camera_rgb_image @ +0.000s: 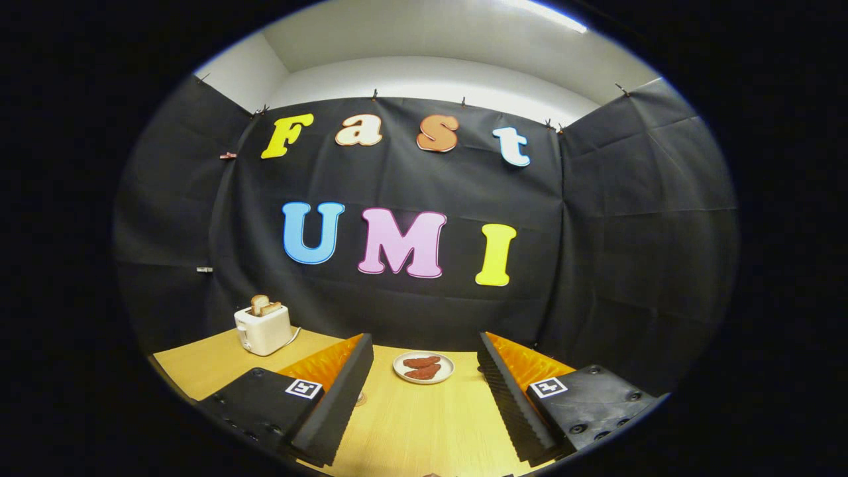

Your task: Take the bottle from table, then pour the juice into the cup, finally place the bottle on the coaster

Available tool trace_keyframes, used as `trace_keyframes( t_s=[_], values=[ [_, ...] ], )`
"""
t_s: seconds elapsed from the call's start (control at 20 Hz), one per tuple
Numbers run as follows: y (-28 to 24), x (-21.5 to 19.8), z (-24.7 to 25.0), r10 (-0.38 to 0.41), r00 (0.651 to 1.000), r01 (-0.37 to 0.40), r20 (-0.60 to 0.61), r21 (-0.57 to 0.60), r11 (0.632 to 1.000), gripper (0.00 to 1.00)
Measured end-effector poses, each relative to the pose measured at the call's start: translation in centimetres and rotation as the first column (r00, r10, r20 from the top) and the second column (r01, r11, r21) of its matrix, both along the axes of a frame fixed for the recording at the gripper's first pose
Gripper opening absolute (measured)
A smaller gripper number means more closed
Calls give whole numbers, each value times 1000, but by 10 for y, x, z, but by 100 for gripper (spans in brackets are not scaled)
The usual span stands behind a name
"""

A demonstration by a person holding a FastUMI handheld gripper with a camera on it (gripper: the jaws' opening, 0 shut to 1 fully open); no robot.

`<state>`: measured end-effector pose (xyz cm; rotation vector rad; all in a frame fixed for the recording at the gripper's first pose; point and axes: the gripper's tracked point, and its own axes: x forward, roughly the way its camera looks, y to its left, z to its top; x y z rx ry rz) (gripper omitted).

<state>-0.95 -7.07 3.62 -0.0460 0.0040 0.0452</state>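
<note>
1. Tool (pixel 424 336): released. Its two fingers (pixel 334 391) stand wide apart with nothing held between them, and they point level across the counter (pixel 411 430) toward its far edge.
2. Between the fingers: bare wood of the counter. A small dark shape sits at the near edge, too cropped to identify.
3. Just beyond the fingertips, on the tool's own line and close to the far edge: a plate (pixel 400 366) carrying two flat reddish pieces (pixel 422 362).
4. Beyond the left finger, toward the far left corner: a toaster (pixel 264 329) with toast slices (pixel 265 307) standing up out of its slots and a cord trailing toward the middle of the far edge.
5. Governing relation: which way the bottle lies from the tool cannot be told, and neither can its long axis. The same holds for the cup and the coaster. What lies straight ahead is the plate, which is not one of the task's things.
6. Stage (judgement): an empty, spread tool held over the counter fits an approach to a bottle standing somewhere on the counter. It fits equally a tool drawn back from a bottle set on the coaster.
</note>
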Motion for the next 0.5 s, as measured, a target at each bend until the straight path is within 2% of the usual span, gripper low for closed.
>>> trace_keyframes(
  t_s=[0.15,0.25,0.5],
  values=[
    [-15,-24,-5,-45,999,45,-19,14,999,97],
    [-13,-32,-13,-41,998,42,-47,17,999,97],
    [-7,-19,-10,-28,999,29,-35,19,999,98]
  ],
)
